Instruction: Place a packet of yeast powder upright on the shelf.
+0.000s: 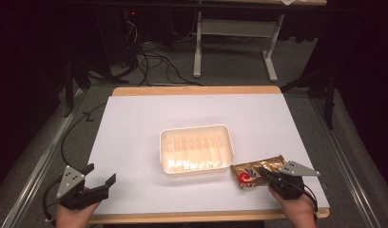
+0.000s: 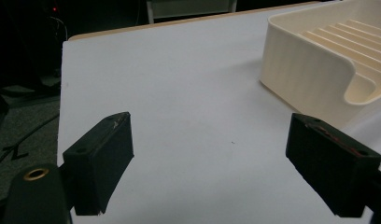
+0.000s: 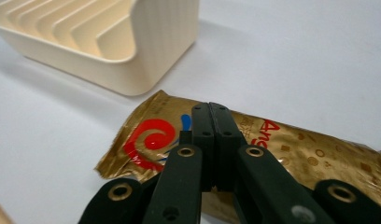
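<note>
At bottom right of the high view, right gripper (image 1: 264, 172) sits over the near right part of the table, held by a hand (image 1: 296, 209) coming in from the bottom edge. Jaws pressed fully together in the right gripper view (image 3: 211, 116), no gap between them. They lie over the top of a gold snack packet (image 3: 291, 154); can't tell if any of the foil is pinched between them or if the tips just rest on it. Packet (image 1: 251, 172) lies flat on the white table surface (image 1: 135, 133), long axis roughly left-right, red swirl logo at its left end. Its left end is just beside the near right corner of the cream tray (image 1: 161, 142), a small gap showing in the right gripper view between packet and tray wall (image 3: 165, 42).

Left gripper (image 1: 101, 176) is at the near left corner of the table, well apart from tray and packet, held by the other hand (image 1: 73, 216). Jaws spread wide, nothing between them; left gripper view (image 2: 209, 154) shows bare white surface in the gap, with the tray's corner (image 2: 310, 70) up at the right.

Tray sits near the middle of the table, ribbed floor, no items visible inside. Grey three-cornered plate on top of each gripper. Beyond the far edge: floor with cables (image 1: 154, 61) and a white frame leg (image 1: 198, 42).
</note>
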